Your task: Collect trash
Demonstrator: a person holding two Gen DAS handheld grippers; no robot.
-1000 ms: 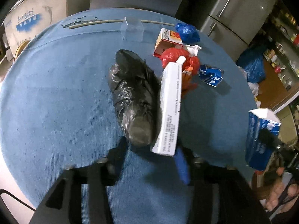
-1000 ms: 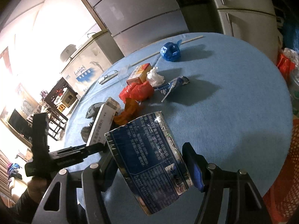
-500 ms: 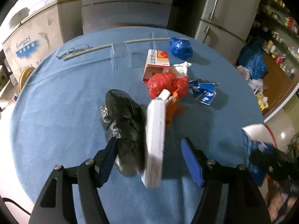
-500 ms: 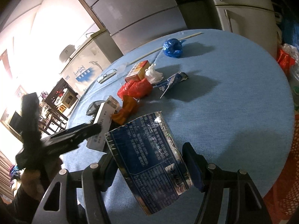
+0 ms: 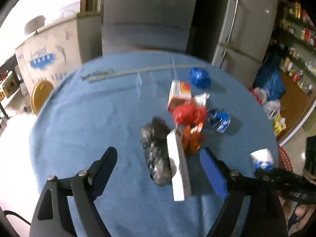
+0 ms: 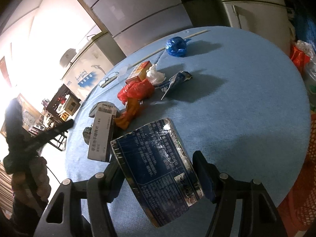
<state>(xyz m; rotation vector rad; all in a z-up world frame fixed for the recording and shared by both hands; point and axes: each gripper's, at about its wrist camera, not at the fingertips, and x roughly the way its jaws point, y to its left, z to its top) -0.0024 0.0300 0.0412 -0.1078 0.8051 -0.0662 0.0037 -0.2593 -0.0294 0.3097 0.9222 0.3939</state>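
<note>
Lifted off the pile, the left gripper (image 5: 158, 169) has just been spreading its jaws, which now stand wide and empty above the white box (image 5: 178, 165) and black bag (image 5: 156, 154). The right gripper (image 6: 158, 169) clamps a blue carton (image 6: 156, 167). Dropping back askew could shove the box aside; the carton, pinched near one end, may slip.

On the round table (image 5: 83, 122), a long box (image 5: 178, 169) lies just right of a crumpled bag (image 5: 156, 158). Behind them sit 2 wrappers (image 5: 189, 114) – then a small carton (image 5: 178, 94) – with a knotted bag (image 5: 199, 77) farthest back.
</note>
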